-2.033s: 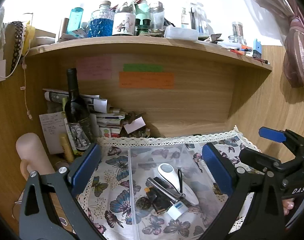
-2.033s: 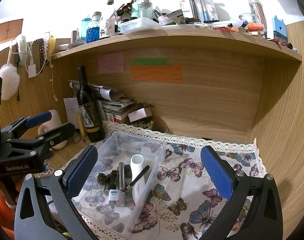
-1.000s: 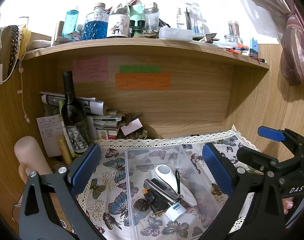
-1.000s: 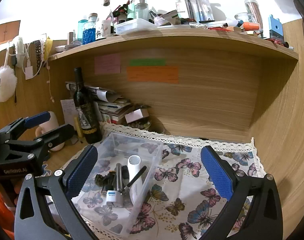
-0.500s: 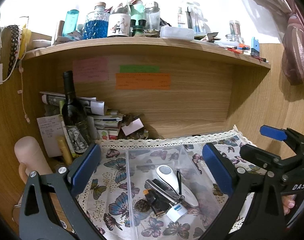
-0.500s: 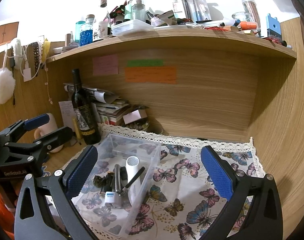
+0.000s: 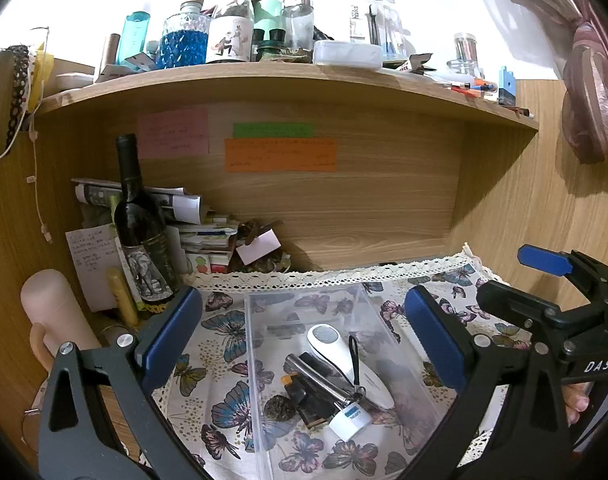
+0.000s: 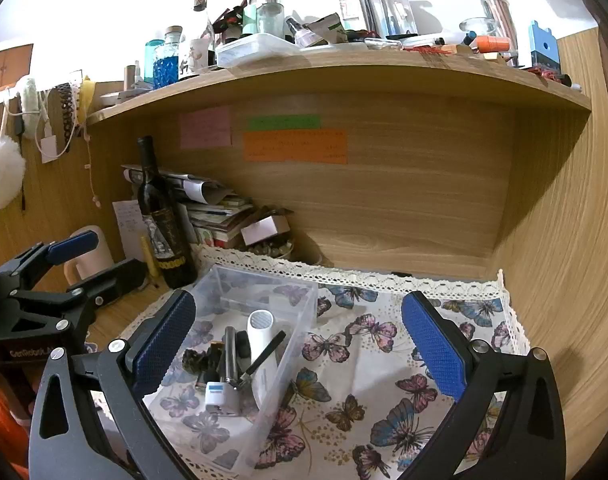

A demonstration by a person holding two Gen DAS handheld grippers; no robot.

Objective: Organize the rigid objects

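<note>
Left gripper: you are holding the left gripper (image 7: 301, 338) above the clear bin with its blue ribbed pads spread wide and nothing between them.
Right gripper: you are holding the right gripper (image 8: 297, 338) over the cloth, its textured blue pads likewise spread wide and gripping nothing; its left pad is hanging over the bin's near corner.
Clear plastic bin (image 7: 255, 360): it is sitting on the butterfly cloth, rectangular, thin-walled and see-through, with the rigid objects lying inside toward its near end.
White handheld device (image 7: 346, 360): smooth, elongated and rounded, with a grey oval face at its far end, it is lying lengthwise in the bin.
Black strap (image 7: 355, 360): a thin loop is resting across the white device.
Metal tube (image 8: 228, 354): a shiny cylinder is lying beside the white device, touching it or nearly so.
White plug adapter (image 7: 350, 420): a small boxy block with a blue label is sitting at the near end of the tube.
Dark items (image 7: 308, 398): small black blocks and a rough, round dark lump are lying against the tube's left side.
Butterfly cloth (image 8: 384, 380): a printed fabric with a lace edge is covering the wooden worktop (image 8: 115, 312).
Wine bottle (image 7: 141, 236): dark glass, upright, it is standing at the back left, just off the cloth.
</note>
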